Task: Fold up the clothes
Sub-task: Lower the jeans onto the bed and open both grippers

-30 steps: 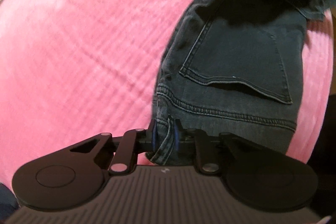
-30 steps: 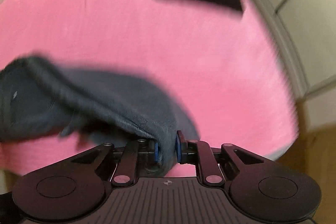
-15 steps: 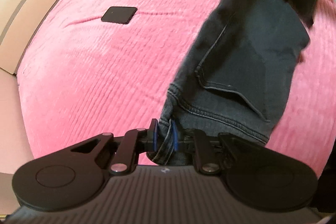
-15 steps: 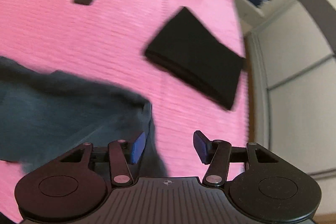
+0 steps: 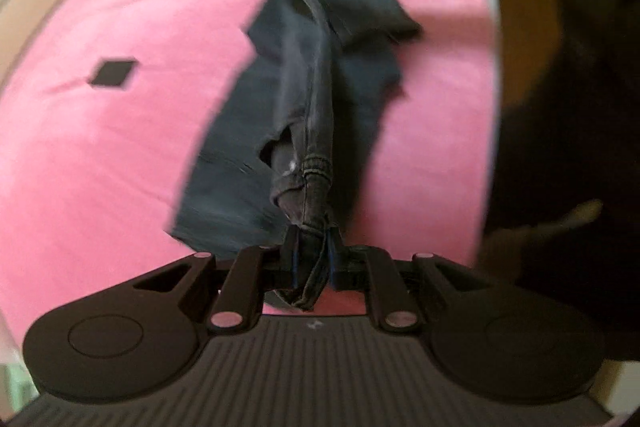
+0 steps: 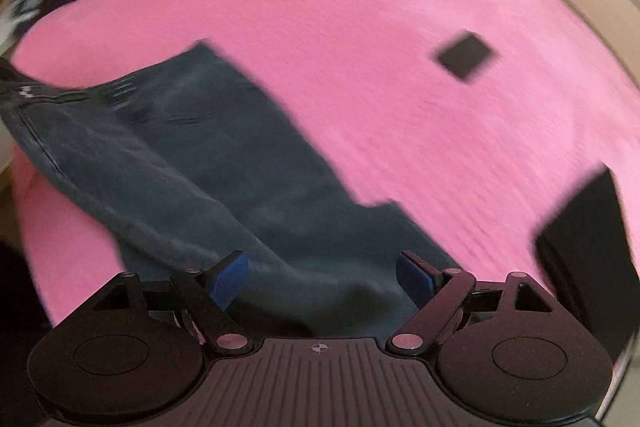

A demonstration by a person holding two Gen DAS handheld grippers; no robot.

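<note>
A: What do we have in the left gripper (image 5: 312, 259)?

B: We pinch a bunched hem of the jeans (image 5: 316, 99) between nearly closed jaws. The denim stretches straight ahead of the fingers over the pink blanket (image 5: 120, 155).

A: And the right gripper (image 6: 320, 277)?

B: Its jaws are opening wide. The jeans lie loose between and ahead of the blue pads (image 6: 226, 281), which grip nothing.

A: Anything else near us?

B: A small black square (image 6: 466, 61) lies ahead to the right, and a folded black garment (image 6: 588, 247) sits at the right.
</note>
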